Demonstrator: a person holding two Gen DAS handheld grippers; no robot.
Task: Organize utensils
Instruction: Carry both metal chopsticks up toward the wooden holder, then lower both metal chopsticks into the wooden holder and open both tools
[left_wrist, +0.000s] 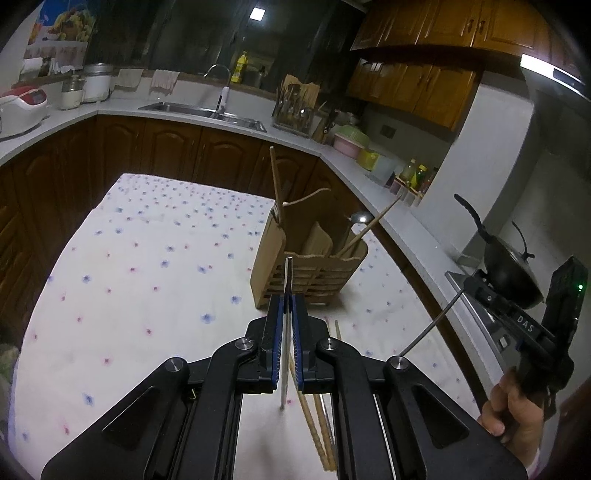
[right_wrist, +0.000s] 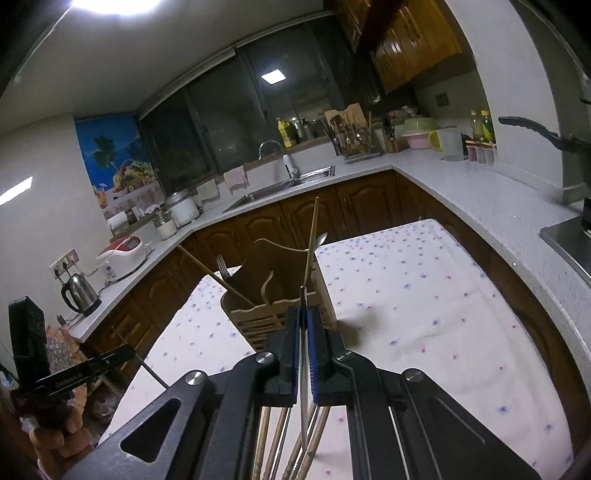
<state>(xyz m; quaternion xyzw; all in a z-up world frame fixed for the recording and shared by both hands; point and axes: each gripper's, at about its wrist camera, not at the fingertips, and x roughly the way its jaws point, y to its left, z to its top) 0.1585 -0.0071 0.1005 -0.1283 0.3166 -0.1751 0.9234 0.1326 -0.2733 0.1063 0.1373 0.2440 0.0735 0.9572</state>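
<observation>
Utensils: a thin metal utensil (left_wrist: 286, 295) is clamped in the left tool (left_wrist: 286, 314), another (right_wrist: 303, 332) in the right tool (right_wrist: 303, 325). Wooden holder (left_wrist: 314, 258) stands at 12 o'clock on the bench (left_wrist: 147, 258). Risk judged: slim handles pivoting, missing slots.

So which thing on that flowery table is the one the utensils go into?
Find the table with the white floral cloth in the middle of the kitchen. Near its far edge stands a light wooden utensil holder with slatted sides and a tall curved back. It is the only upright thing there, with chopsticks and a spoon poking out.
</observation>
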